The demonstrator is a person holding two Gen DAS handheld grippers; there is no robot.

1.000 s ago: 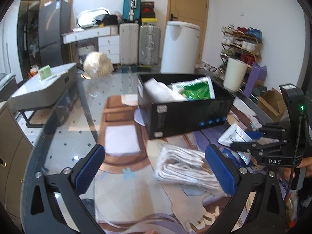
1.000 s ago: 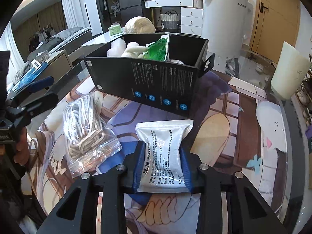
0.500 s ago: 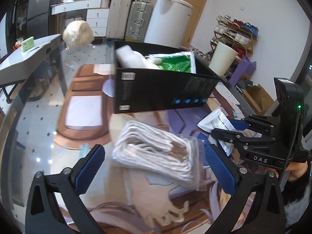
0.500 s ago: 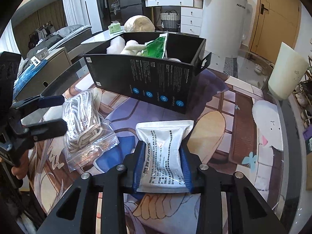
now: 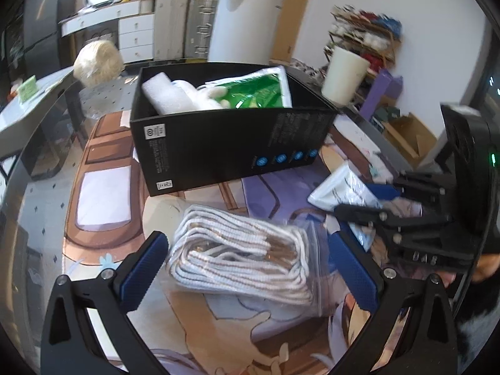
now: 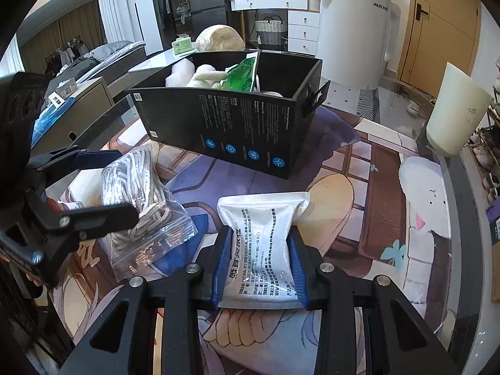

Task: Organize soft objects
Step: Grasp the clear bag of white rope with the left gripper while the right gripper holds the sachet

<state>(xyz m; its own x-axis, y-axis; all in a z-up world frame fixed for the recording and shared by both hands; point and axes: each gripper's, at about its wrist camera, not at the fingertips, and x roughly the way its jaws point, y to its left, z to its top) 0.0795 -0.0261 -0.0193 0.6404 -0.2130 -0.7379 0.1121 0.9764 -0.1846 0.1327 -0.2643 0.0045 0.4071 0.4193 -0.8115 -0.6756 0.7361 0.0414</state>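
My worktop [image 6: 368, 168] carries the black box [image 6: 250, 131] at the far side, soft things piled inside. Near it on the left lies the rope bag [image 5: 247, 250], between the wide-open pads of my left tongs [image 5: 250, 268], which don't touch it. To the right, my right tongs [image 6: 259, 265] are clamped on the white pouch [image 6: 265, 234], its far end sticking out toward the box.
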